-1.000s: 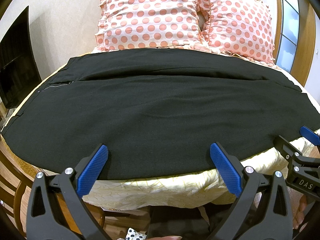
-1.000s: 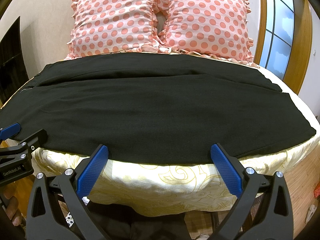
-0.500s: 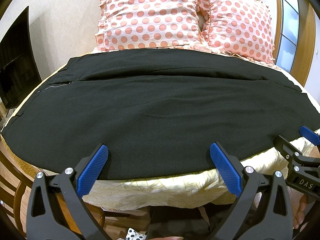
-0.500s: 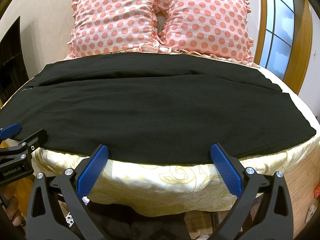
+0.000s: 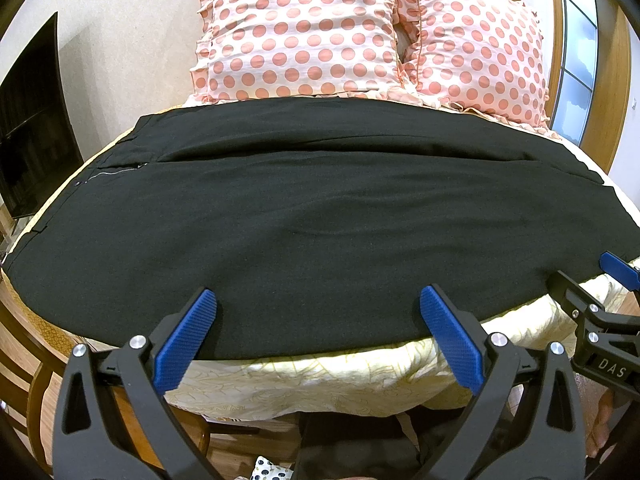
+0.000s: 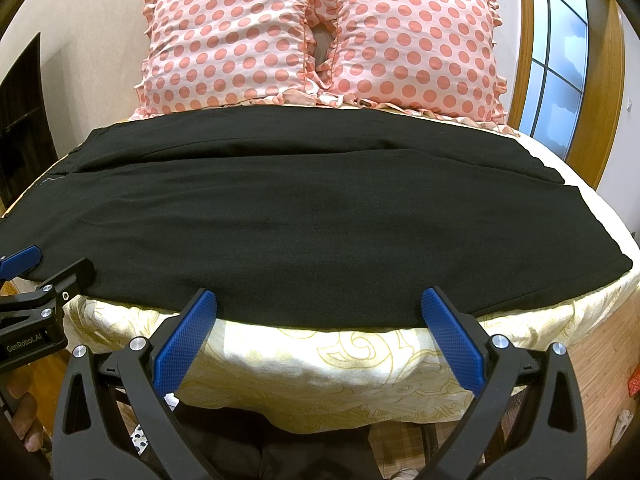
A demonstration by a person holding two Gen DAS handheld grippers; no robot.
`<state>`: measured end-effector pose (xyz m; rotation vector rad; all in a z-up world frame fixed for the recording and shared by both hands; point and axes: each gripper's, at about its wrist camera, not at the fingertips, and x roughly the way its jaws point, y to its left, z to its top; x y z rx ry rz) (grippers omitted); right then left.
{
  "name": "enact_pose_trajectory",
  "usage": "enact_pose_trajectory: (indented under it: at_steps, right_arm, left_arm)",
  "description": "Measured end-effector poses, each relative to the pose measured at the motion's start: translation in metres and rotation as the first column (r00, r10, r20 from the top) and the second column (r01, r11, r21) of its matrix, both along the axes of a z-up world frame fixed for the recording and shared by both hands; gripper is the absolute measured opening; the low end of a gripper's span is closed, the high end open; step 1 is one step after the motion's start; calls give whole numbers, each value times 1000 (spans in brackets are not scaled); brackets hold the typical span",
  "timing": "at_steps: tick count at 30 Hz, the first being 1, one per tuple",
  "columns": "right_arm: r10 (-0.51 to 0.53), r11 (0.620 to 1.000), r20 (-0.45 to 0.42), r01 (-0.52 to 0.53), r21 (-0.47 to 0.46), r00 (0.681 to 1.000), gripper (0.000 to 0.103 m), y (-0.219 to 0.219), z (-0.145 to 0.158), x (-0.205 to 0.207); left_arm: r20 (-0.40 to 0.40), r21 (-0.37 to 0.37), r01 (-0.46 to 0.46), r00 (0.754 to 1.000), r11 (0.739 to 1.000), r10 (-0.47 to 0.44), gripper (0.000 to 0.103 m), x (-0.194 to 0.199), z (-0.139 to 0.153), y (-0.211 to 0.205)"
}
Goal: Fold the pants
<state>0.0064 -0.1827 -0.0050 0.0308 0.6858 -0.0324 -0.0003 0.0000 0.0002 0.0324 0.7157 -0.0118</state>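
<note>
You have the black pants (image 5: 304, 216) spread flat across the bed (image 5: 340, 376), lying sideways so that the waistband with its zipper (image 5: 116, 170) sits toward the bed's left edge and the leg hems reach the right edge, with the near long side running just along the bed's front edge. One leg appears already laid over the other, judging by the long seam line that runs across the far half of the cloth, so the lengthwise fold looks done and the crosswise folds are left. Your left gripper (image 5: 316, 312) hovers at the front edge with its fingers spread wide and nothing between them, roughly over the middle of the pants' near side. Your right gripper (image 6: 318, 312) is likewise released and empty, held at the same front edge further toward the hem end; each gripper shows at the margin of the other's view, so they are side by side and apart. This spacing probably suits taking two holds along the near side or moving out to one end. The two polka-dot pillows (image 6: 320, 40) stand at the bed's far edge, touching the pants' far side, so keep any lifted cloth low to avoid dragging them.
</note>
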Motion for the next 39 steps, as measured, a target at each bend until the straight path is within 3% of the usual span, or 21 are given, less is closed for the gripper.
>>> enact_pose_trajectory:
  at_steps: [22, 31, 34, 39]
  right_arm:
    - [3, 1000, -1, -3, 0, 1000, 102, 0, 0, 0]
    - [49, 999, -14, -49, 1, 999, 102, -3, 2, 4]
    - [95, 994, -18, -94, 50, 995, 102, -13, 12, 4]
    - [6, 997, 84, -12, 72, 996, 102, -60, 54, 14]
  left_arm:
    - [-11, 0, 0, 1000, 1000, 0, 101, 2, 3, 1]
    - [-53, 1, 3, 999, 1000, -3, 101, 7, 3, 4]
    - [-72, -18, -7, 997, 1000, 6, 101, 9, 9, 7]
    - [25, -54, -26, 999, 998, 27, 101, 13, 42, 19]
